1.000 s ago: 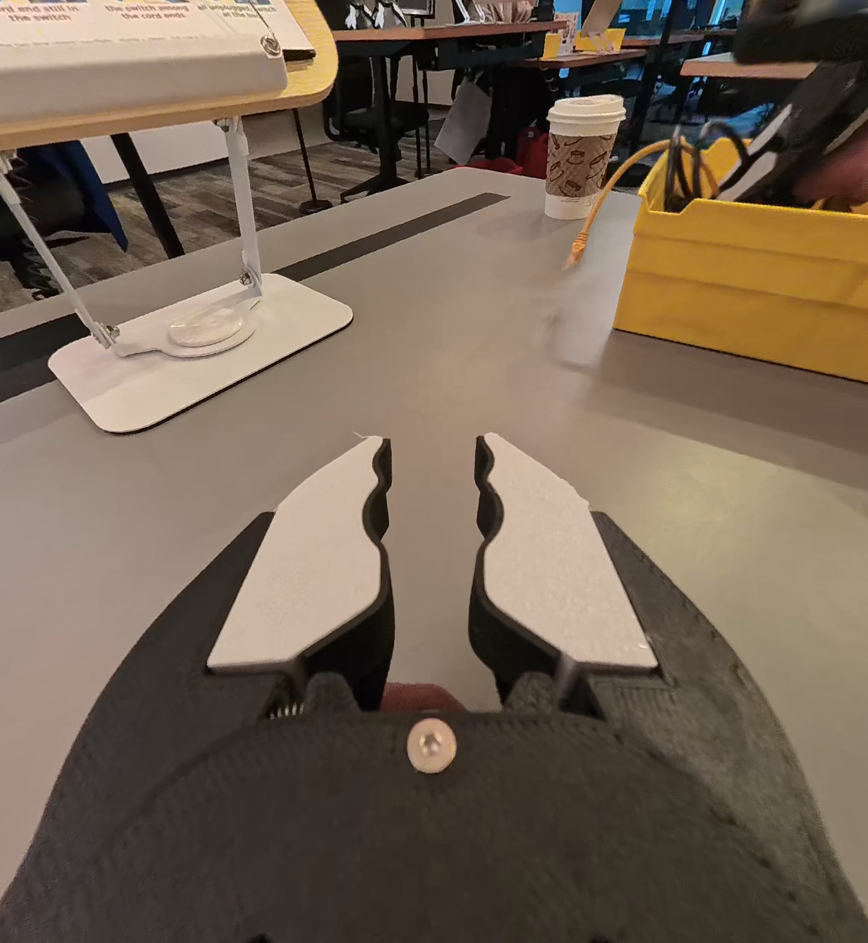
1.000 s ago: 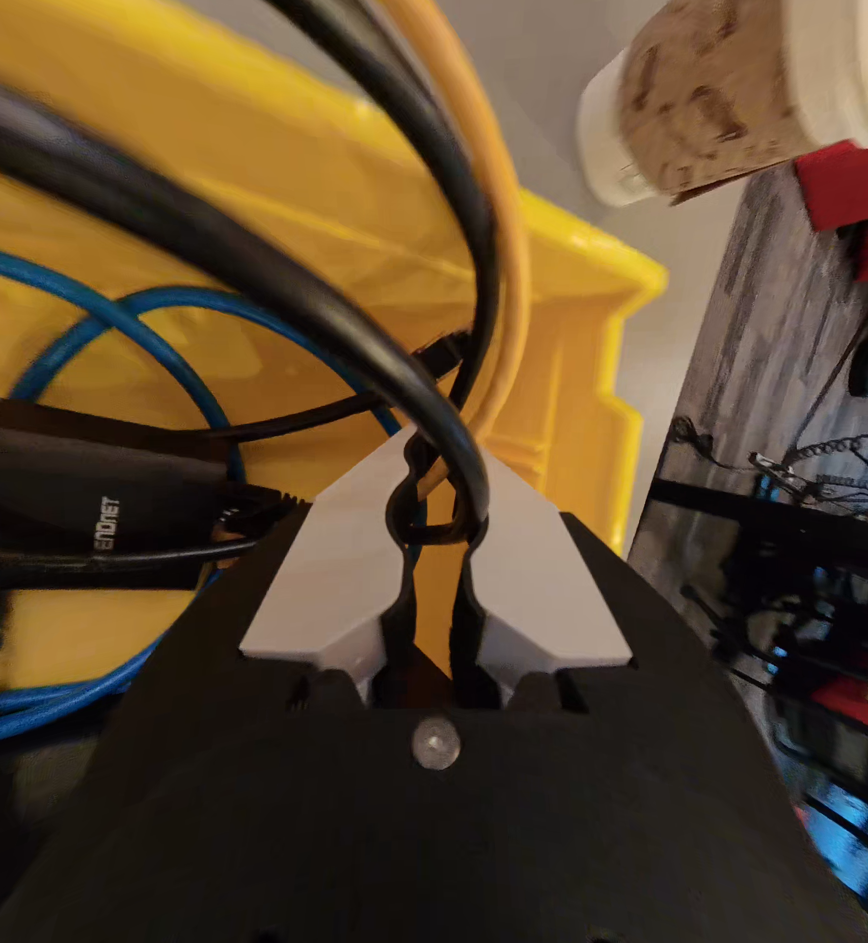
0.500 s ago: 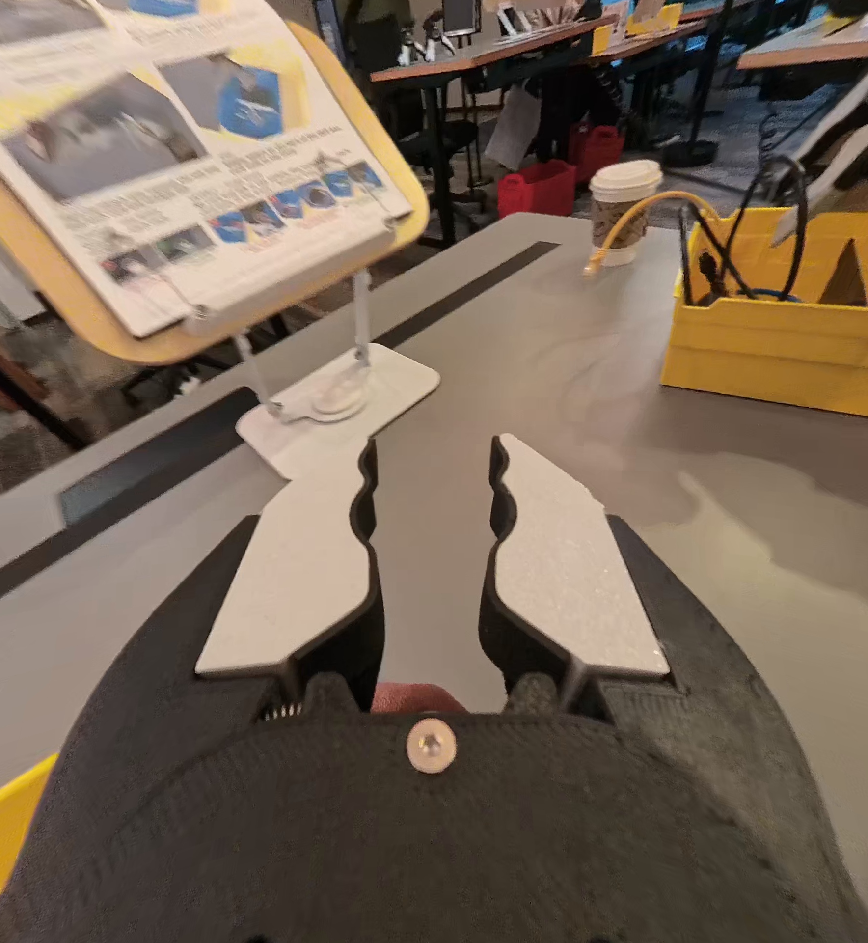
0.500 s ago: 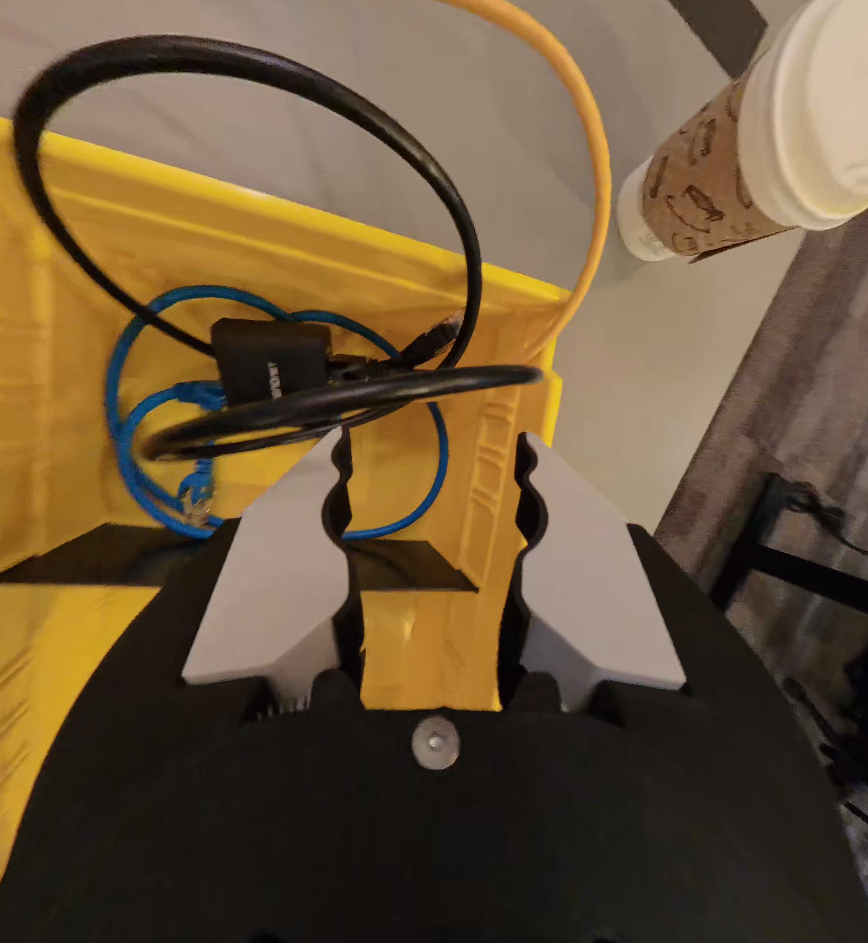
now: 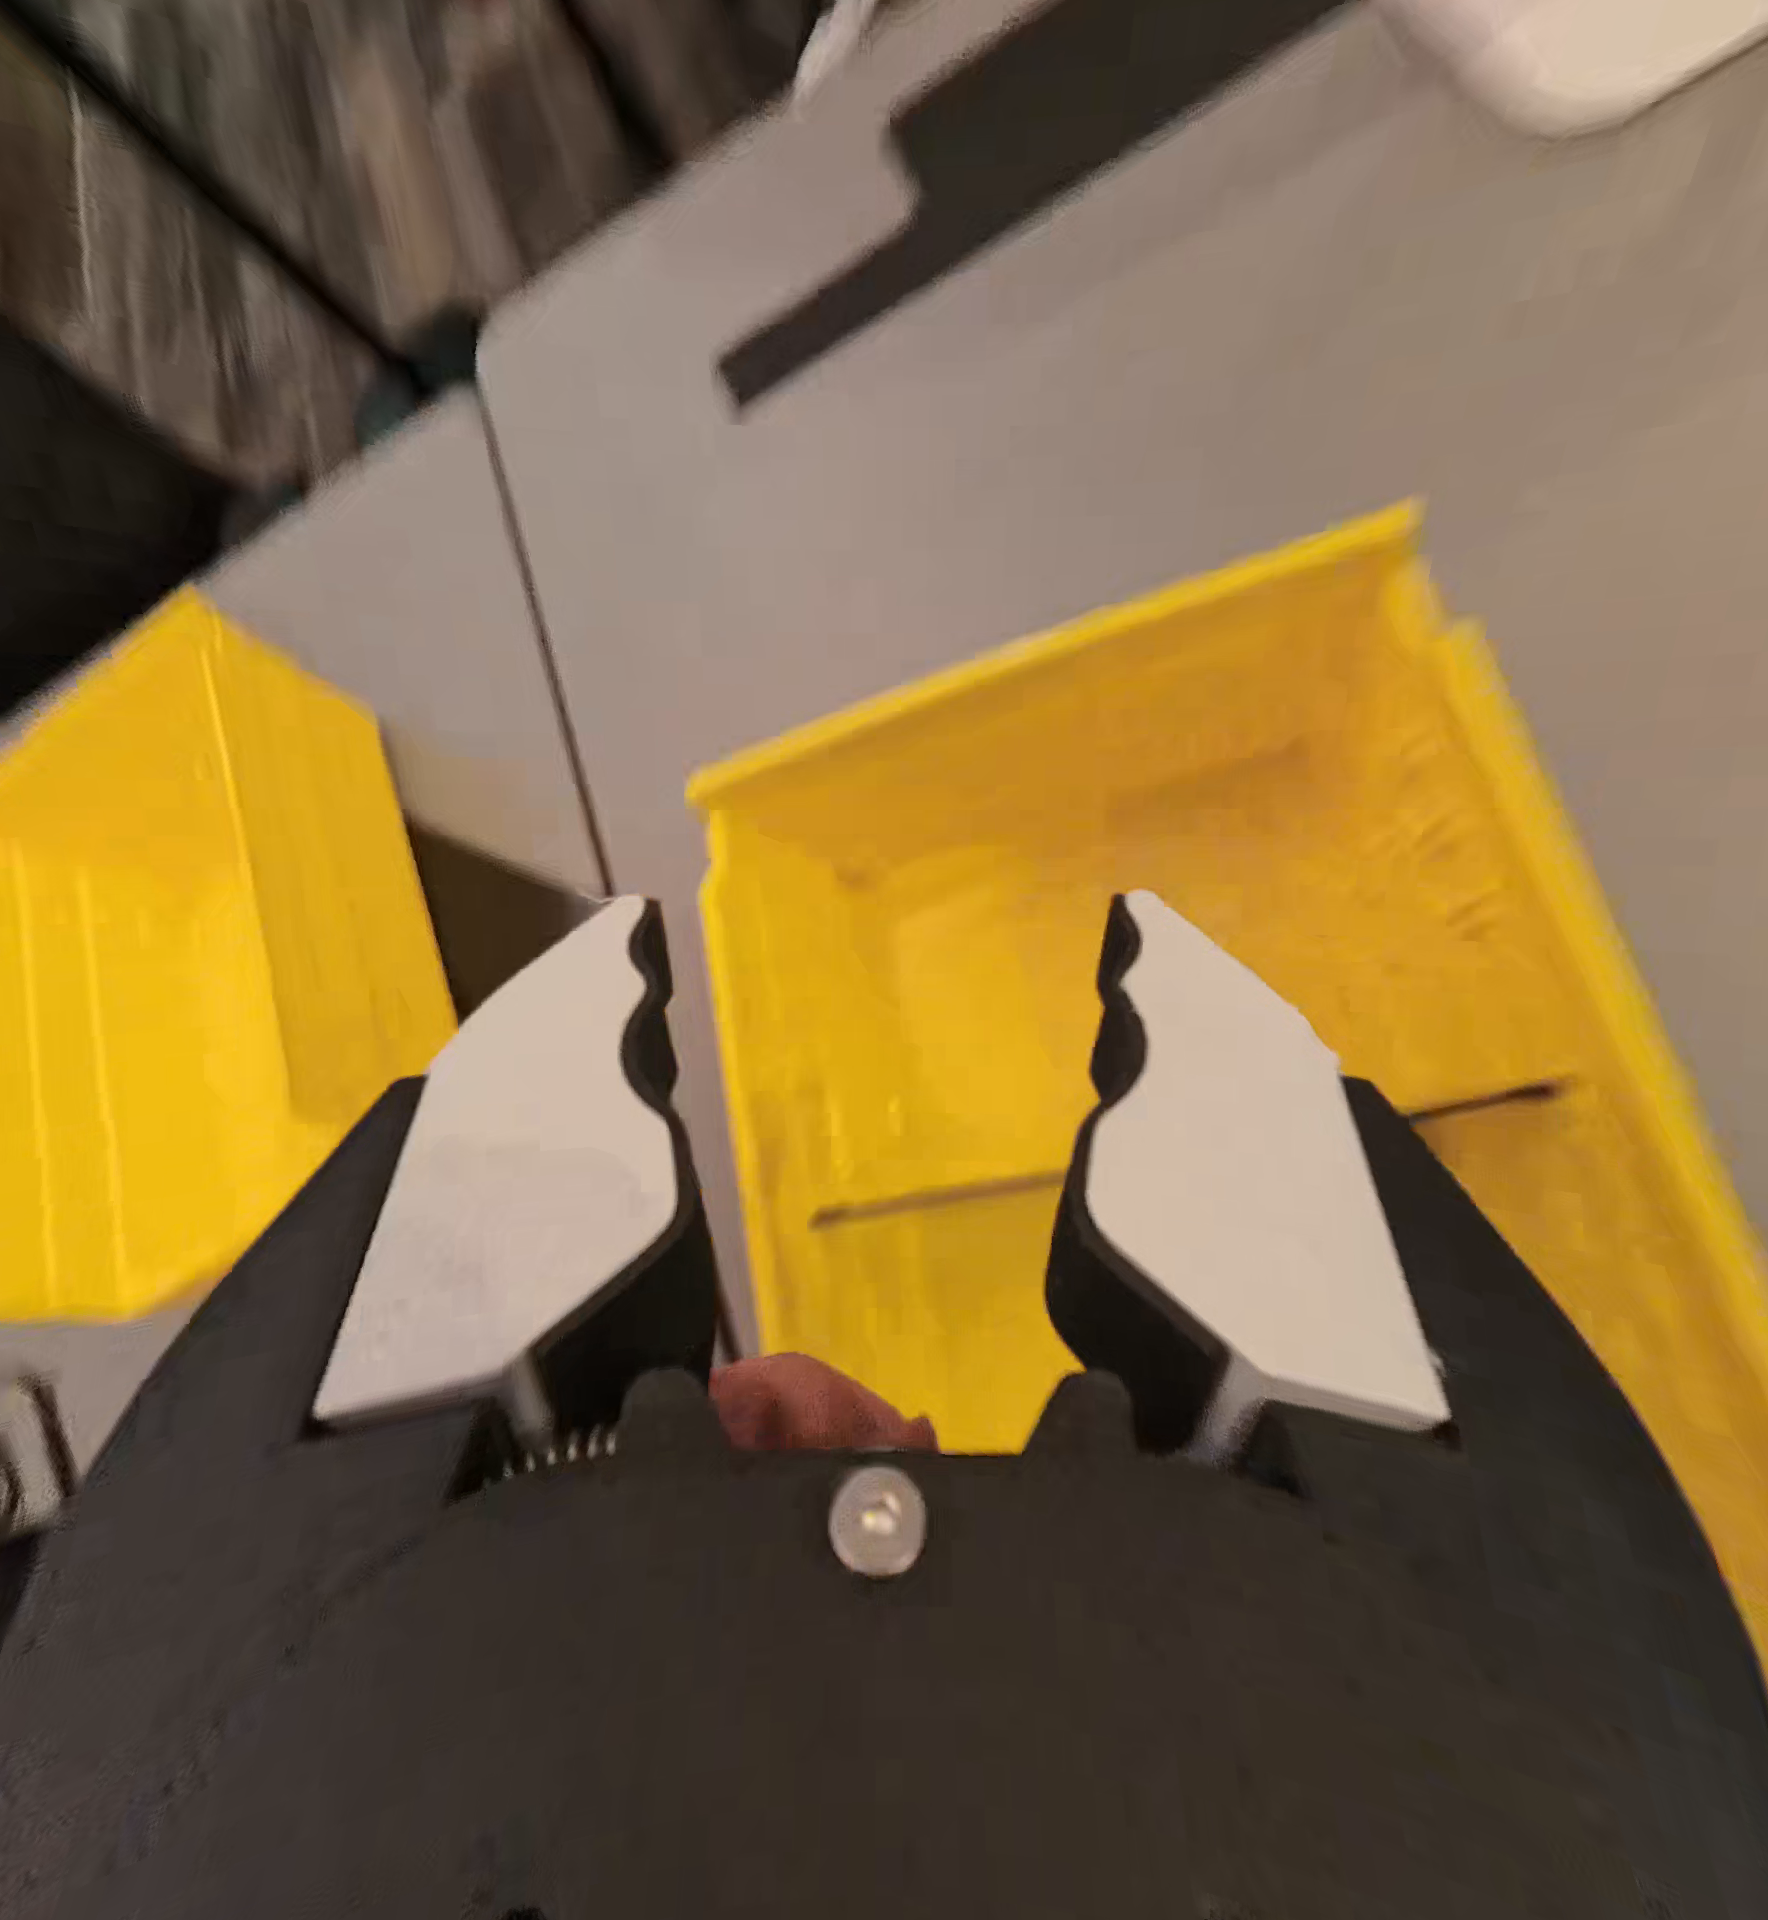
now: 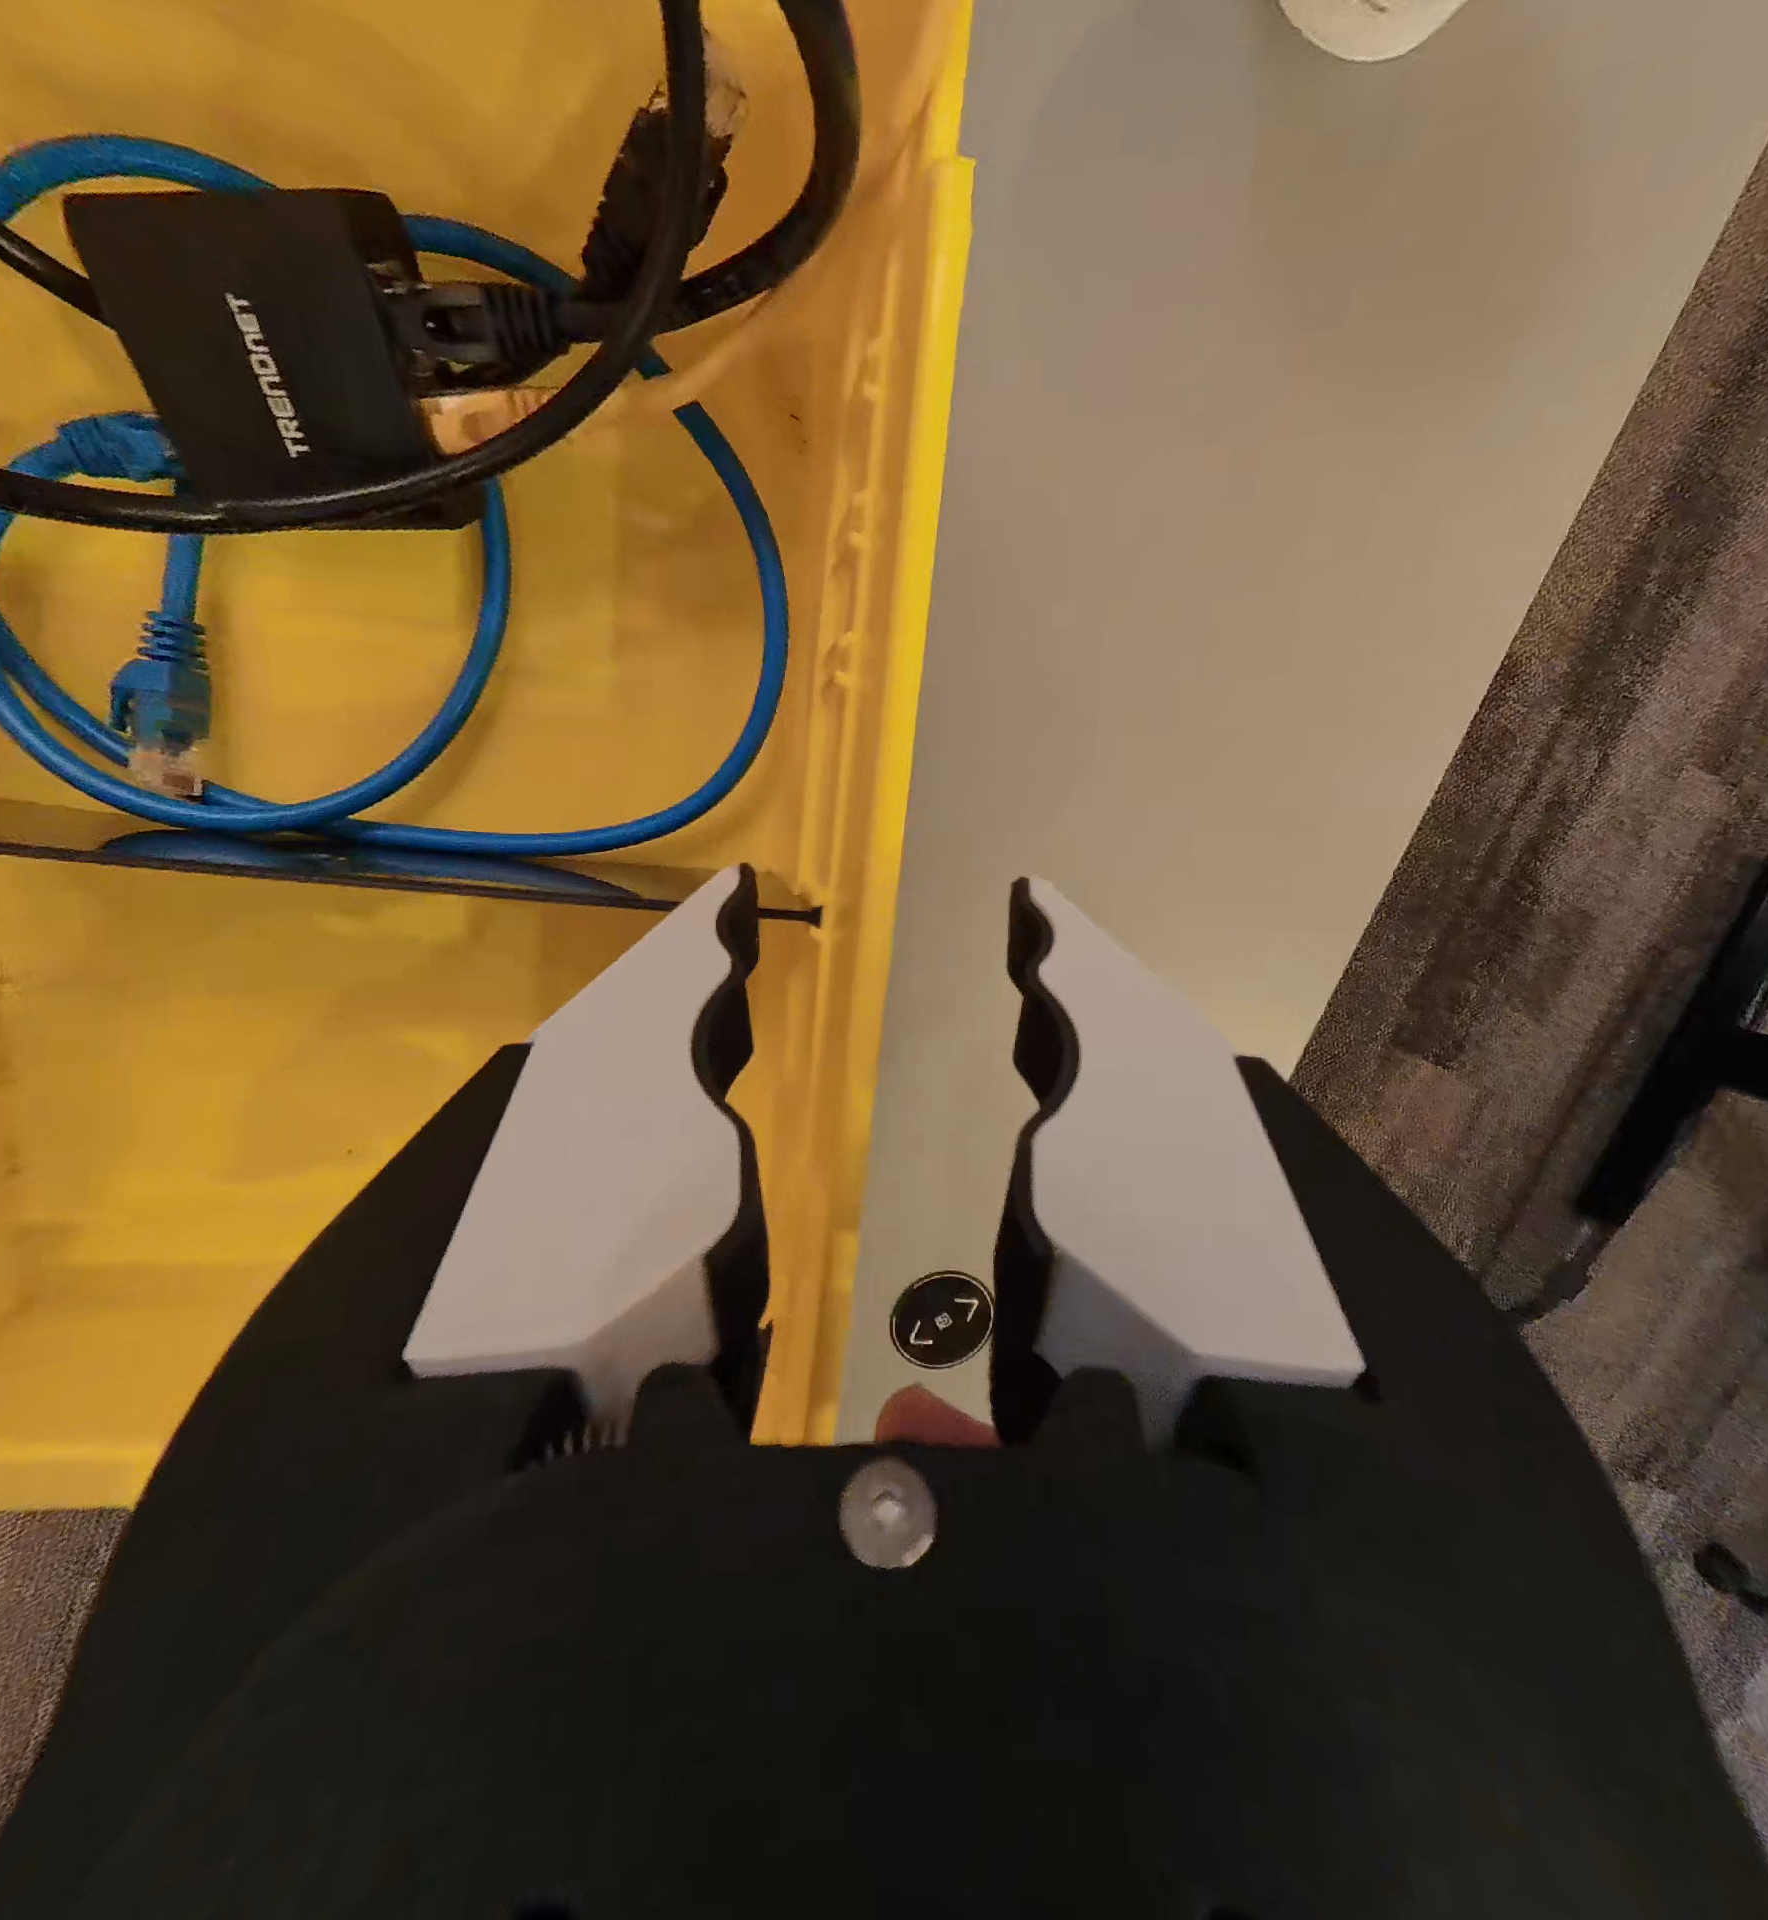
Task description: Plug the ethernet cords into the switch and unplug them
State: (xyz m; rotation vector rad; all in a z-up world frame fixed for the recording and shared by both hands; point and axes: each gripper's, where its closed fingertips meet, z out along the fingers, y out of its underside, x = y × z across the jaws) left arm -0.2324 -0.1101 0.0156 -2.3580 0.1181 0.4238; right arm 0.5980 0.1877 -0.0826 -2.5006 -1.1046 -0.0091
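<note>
Hovering both grippers, left and right, fingers apart and empty, I see the switch in the yellow bin among limp blue cord and black cord; I'd pinch the stiff blue plug.

Right gripper, fingers apart, hovers beside switch in yellow bin.

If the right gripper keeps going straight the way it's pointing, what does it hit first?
Probably bare grey table. The right gripper is open and aimed just outside the yellow bin; its left finger may clip the bin's wall, though depth is unclear.
</note>
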